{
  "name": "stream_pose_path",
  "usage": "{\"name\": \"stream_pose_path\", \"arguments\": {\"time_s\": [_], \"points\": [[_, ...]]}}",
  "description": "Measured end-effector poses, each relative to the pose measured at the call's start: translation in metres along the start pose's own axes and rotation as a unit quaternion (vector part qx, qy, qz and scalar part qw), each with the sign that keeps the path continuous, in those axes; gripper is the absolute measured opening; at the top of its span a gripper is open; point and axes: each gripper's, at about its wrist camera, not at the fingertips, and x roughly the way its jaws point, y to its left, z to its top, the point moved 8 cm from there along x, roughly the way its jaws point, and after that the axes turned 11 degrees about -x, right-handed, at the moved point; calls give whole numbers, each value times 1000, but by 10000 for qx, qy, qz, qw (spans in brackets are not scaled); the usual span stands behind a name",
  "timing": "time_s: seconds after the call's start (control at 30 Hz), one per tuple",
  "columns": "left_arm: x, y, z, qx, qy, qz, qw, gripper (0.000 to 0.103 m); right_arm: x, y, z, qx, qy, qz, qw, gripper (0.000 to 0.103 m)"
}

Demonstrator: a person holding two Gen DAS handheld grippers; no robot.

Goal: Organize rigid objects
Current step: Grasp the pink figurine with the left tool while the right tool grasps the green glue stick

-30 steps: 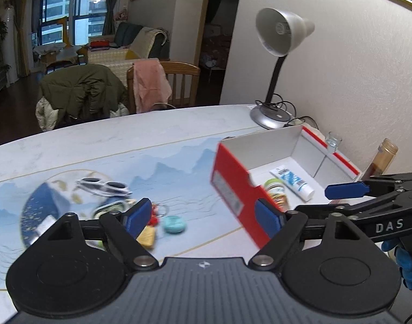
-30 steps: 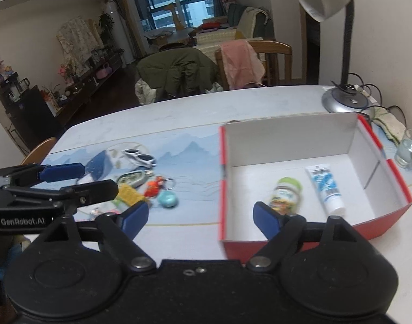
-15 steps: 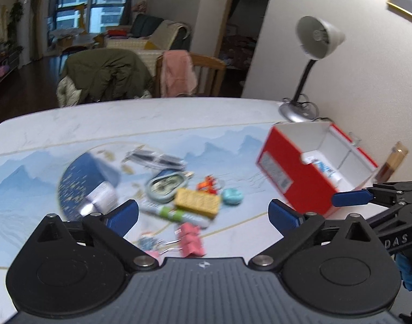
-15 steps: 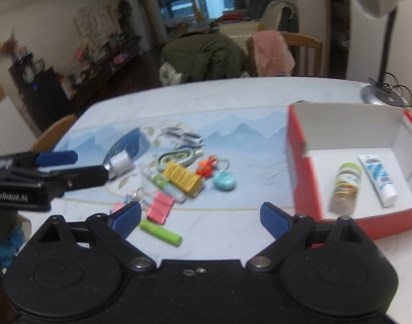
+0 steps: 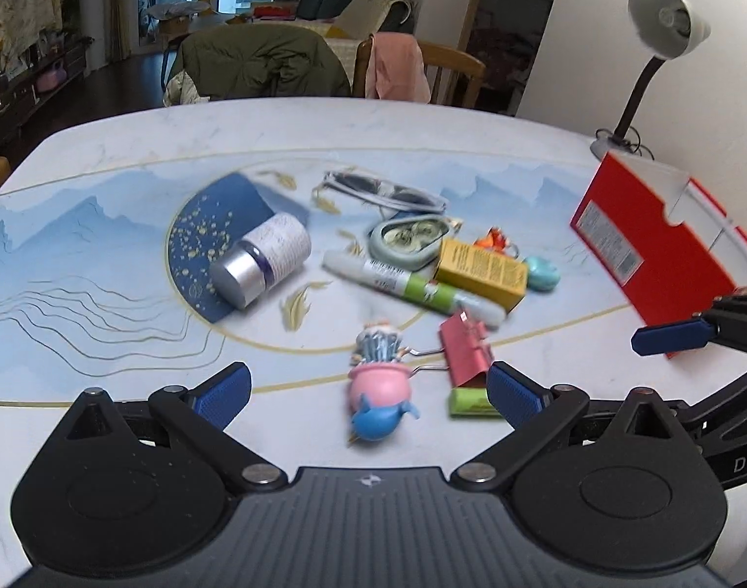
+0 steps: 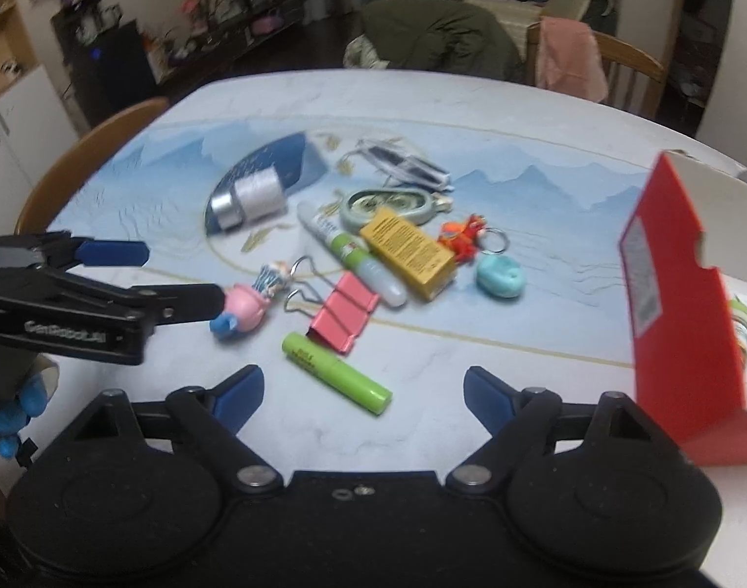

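A heap of small items lies mid-table: a silver-capped jar (image 5: 263, 259), sunglasses (image 5: 383, 191), a white-green tube (image 5: 412, 289), a yellow box (image 5: 481, 267), a pink binder clip (image 5: 464, 353), a pink-blue figurine (image 5: 380, 387), a teal case (image 6: 500, 277) and a green stick (image 6: 336, 379). A red box (image 5: 652, 255) stands at the right. My left gripper (image 5: 368, 392) is open just in front of the figurine. My right gripper (image 6: 363, 389) is open above the green stick.
A desk lamp (image 5: 662, 44) stands at the back right by the wall. Chairs draped with a green jacket (image 5: 260, 61) and a pink cloth (image 5: 395, 68) stand behind the table. A wooden chair back (image 6: 84, 157) is at the table's left edge.
Both grippers have swung left, away from the red box and toward the heap of small items. Both stay open and empty.
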Motion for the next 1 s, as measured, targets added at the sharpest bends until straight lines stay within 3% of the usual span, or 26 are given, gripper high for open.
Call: {"name": "stream_pose_path", "arguments": {"time_s": [0.33,0.7,0.8,1.0], "points": [[33,3,-11,29,323,-94,9994,103,43,11,-1,-497,430,38,9978,76],[52,4,-10,84,465,-166,9987,99,66,23,7,-972,553,242,9934,54],[51,2,-10,205,431,-153,9987,91,70,27,8,-1100,567,261,9920,47],[50,0,-7,285,372,-161,9988,55,69,35,9,-1231,527,306,9905,29]]}}
